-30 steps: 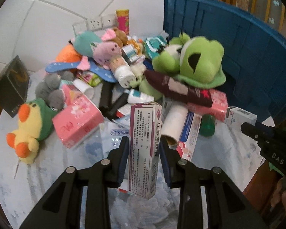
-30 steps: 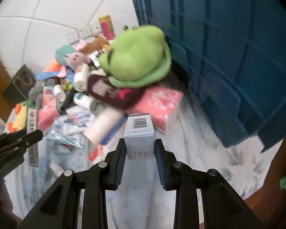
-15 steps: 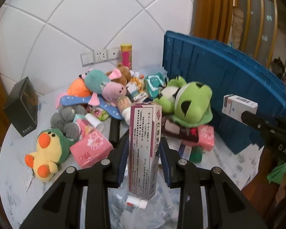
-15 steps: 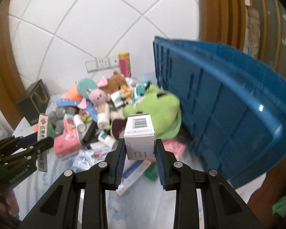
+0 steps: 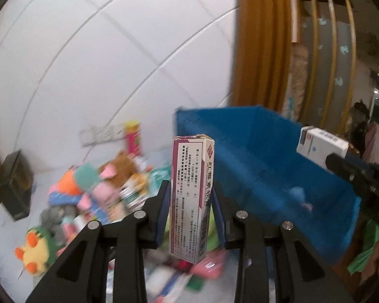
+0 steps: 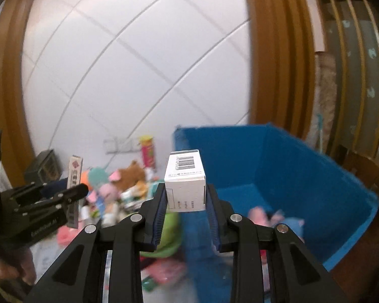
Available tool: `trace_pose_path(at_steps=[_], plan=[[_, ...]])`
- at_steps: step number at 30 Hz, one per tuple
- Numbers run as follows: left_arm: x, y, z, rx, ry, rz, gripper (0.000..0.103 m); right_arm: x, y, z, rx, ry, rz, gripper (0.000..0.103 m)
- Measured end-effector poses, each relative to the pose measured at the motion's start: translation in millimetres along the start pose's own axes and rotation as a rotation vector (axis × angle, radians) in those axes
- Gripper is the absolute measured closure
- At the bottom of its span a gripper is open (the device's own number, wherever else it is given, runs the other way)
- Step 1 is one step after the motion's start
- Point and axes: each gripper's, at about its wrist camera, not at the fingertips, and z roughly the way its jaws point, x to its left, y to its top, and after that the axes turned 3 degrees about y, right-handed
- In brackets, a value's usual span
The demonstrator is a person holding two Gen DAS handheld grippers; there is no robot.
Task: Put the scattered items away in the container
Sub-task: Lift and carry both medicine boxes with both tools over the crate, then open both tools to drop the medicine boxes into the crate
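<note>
Air surrounds both carried boxes: left hand-held gripper [image 5: 190, 202] clamps pink carton [image 5: 191, 197], right hand-held gripper [image 6: 185, 202] white box [image 6: 185, 185], above blue bin rim [image 6: 313, 149].

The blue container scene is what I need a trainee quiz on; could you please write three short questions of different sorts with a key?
1. True or false: the left hand-held gripper holds a tall pink-edged carton upright.
2. What does the right hand-held gripper clamp? A) a plush frog B) a white box with a barcode C) nothing
3. Fill in: the blue container already has soft ____ lying on its floor.

Key: 1 true; 2 B; 3 toys, pink and blue ones, while the main pile is outside it on the table.
</note>
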Motion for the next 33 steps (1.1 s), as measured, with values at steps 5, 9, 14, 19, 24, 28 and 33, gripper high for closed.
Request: trace_pose_path(at_steps=[5, 9, 14, 19, 24, 28, 33], plan=[[-94, 27, 23, 0.024, -0.059, 0.031, 0.072, -88, 5, 0, 0.000, -0.041, 0.028, 0.073], [-149, 30, 44, 0.070, -0.078, 0.069, 0.072, -138, 2, 5, 0.017, -0.056, 0.053, 0.073], [-179, 28, 58, 0.112, -0.059, 0.088, 0.072, -175, -2, 11, 0.033, -0.052, 0.070, 0.073], [-189, 25, 64, 0.129, -0.019, 0.094, 0.068, -193, -9, 20, 0.046, -0.032, 0.090, 0.073], [-188, 25, 58, 0.092, 0.025, 0.088, 0.006, -201, -13, 19, 0.031, -0.034, 0.113, 0.008], [-182, 25, 53, 0.082, 0.047, 0.084, 0.003, -205, -15, 20, 0.023, -0.042, 0.132, 0.003], [-161, 19, 46, 0.084, 0.085, 0.058, 0.003, -196, -15, 25, 0.033, -0.033, 0.126, 0.000]])
